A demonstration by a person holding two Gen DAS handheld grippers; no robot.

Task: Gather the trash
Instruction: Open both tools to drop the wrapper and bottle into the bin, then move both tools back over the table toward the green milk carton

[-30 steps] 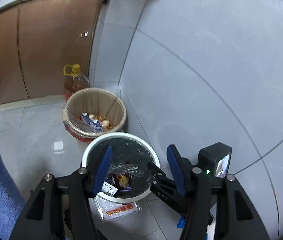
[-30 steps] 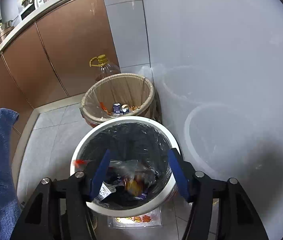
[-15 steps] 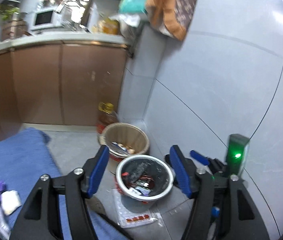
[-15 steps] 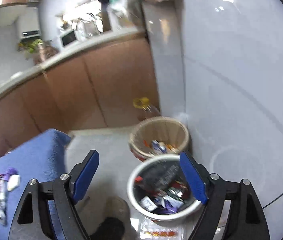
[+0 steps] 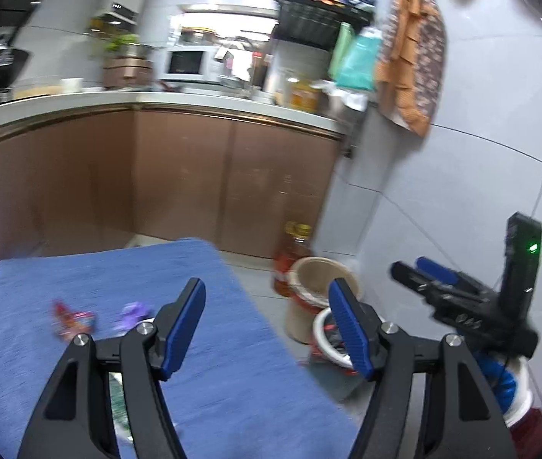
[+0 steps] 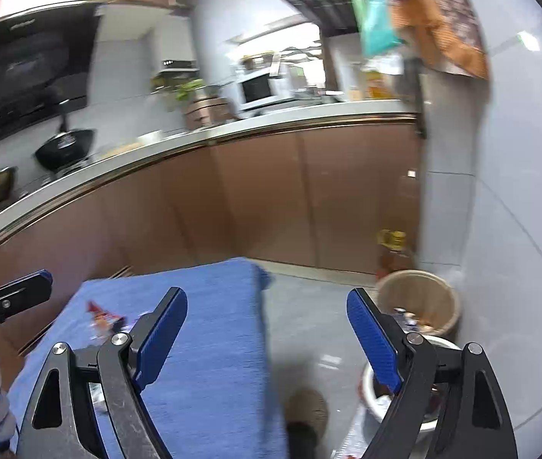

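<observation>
Both grippers, left (image 5: 267,315) and right (image 6: 267,325), have fingers apart, empty; only the right view shows a wok (image 6: 65,147).

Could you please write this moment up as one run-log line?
left tongs: open, empty | right tongs: open, empty | wrappers: on blue cloth | bins: on floor by wall

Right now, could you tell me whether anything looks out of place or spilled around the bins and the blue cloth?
Yes: a clear wrapper lies on the floor beside the white bin rather than in it, and a red wrapper and a purple one lie loose on the blue cloth.
</observation>
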